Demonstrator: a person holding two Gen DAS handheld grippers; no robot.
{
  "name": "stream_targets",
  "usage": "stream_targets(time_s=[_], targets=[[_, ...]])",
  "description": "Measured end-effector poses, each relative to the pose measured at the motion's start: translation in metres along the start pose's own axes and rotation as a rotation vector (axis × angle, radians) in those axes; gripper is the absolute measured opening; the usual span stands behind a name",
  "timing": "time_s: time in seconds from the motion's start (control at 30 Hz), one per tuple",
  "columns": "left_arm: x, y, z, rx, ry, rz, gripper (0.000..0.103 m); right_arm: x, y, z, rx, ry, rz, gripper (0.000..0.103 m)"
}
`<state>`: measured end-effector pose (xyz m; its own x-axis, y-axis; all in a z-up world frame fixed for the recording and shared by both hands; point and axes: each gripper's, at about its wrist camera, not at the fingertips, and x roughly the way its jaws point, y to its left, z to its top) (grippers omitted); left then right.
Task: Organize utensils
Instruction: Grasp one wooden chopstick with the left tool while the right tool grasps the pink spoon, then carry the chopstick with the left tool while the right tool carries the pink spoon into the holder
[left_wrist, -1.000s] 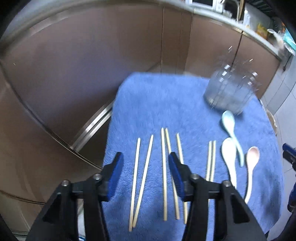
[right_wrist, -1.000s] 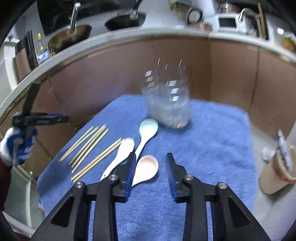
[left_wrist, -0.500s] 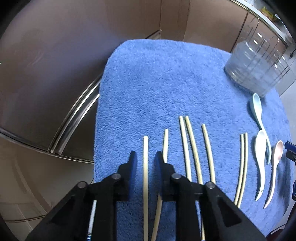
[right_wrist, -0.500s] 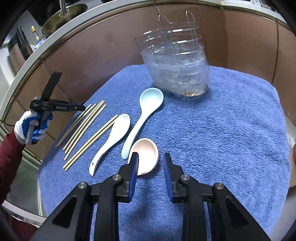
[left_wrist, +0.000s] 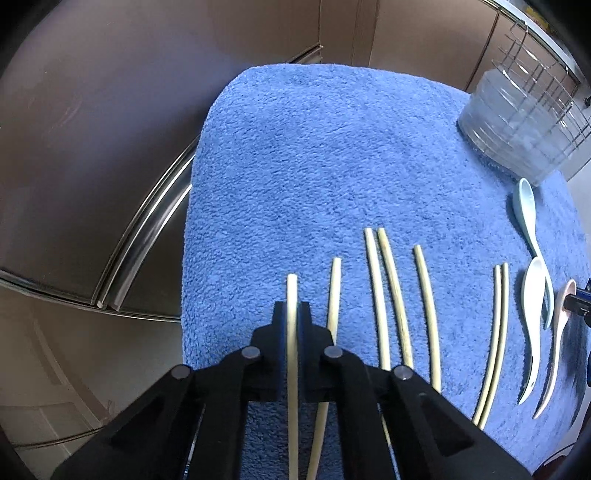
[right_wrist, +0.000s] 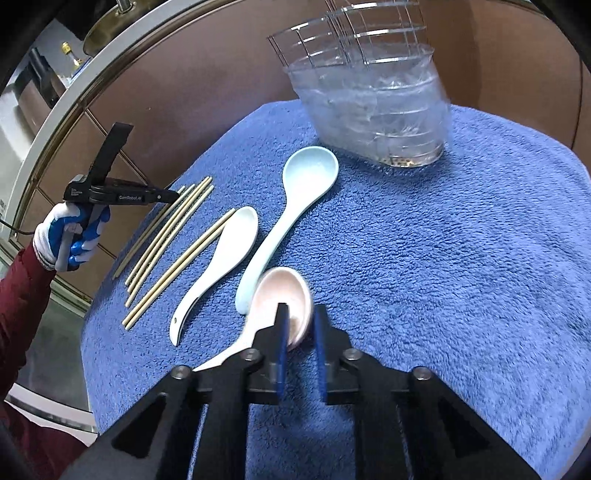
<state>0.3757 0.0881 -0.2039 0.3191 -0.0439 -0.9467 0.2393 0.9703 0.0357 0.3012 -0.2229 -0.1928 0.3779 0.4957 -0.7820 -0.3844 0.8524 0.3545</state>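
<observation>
Several pale chopsticks (left_wrist: 391, 295) lie side by side on a blue towel (left_wrist: 332, 155). My left gripper (left_wrist: 292, 308) is shut on the leftmost chopstick (left_wrist: 291, 291), which runs between its jaws. Three ceramic spoons lie to the right: a light blue spoon (right_wrist: 291, 206), a white spoon (right_wrist: 221, 262) and a pink spoon (right_wrist: 282, 295). My right gripper (right_wrist: 300, 314) is partly closed, its jaws astride the pink spoon's bowl rim, with a gap still showing. A clear utensil holder with a wire rack (right_wrist: 373, 96) stands at the towel's far end.
Brown cabinet fronts (left_wrist: 110, 110) with a metal rail surround the towel-covered surface. The left gripper in a gloved hand (right_wrist: 70, 232) shows in the right wrist view. The towel drops off at its edges on the left and near sides.
My left gripper closed from wide open onto the leftmost chopstick. My right gripper moved down and forward, narrowing around the pink spoon's bowl.
</observation>
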Motion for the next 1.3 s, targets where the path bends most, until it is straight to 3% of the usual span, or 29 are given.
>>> stream_targets(time_s=[0.17, 0.33, 0.43, 0.5, 0.67, 0.8, 0.97, 1.07, 1.3], targets=[[-0.033, 0.003, -0.01, -0.033, -0.081, 0.016, 0.005, -0.012, 0.006, -0.003, -0.03, -0.028, -0.015, 0.008], [-0.114, -0.003, -0.007, -0.085, -0.294, -0.035, 0.005, -0.05, 0.022, -0.001, -0.065, -0.14, -0.074, 0.006], [-0.176, -0.019, 0.004, -0.111, -0.489, -0.091, 0.005, -0.094, 0.037, 0.016, -0.112, -0.293, -0.176, 0.006], [-0.212, -0.032, 0.021, -0.141, -0.623, -0.17, 0.005, -0.124, 0.043, 0.033, -0.121, -0.409, -0.228, 0.006], [-0.26, -0.074, 0.073, -0.201, -0.871, -0.306, 0.005, -0.176, 0.061, 0.08, -0.157, -0.676, -0.377, 0.006], [-0.256, -0.1, 0.11, -0.245, -0.976, -0.328, 0.005, -0.178, 0.069, 0.116, -0.211, -0.793, -0.486, 0.006], [-0.218, -0.14, 0.134, -0.277, -1.082, -0.23, 0.005, -0.148, 0.063, 0.14, -0.264, -0.844, -0.614, 0.006], [-0.197, -0.153, 0.132, -0.281, -1.133, -0.149, 0.005, -0.134, 0.046, 0.14, -0.265, -0.851, -0.647, 0.006], [-0.144, -0.164, 0.138, -0.299, -1.116, -0.109, 0.005, -0.092, 0.023, 0.133, -0.281, -0.828, -0.692, 0.006]])
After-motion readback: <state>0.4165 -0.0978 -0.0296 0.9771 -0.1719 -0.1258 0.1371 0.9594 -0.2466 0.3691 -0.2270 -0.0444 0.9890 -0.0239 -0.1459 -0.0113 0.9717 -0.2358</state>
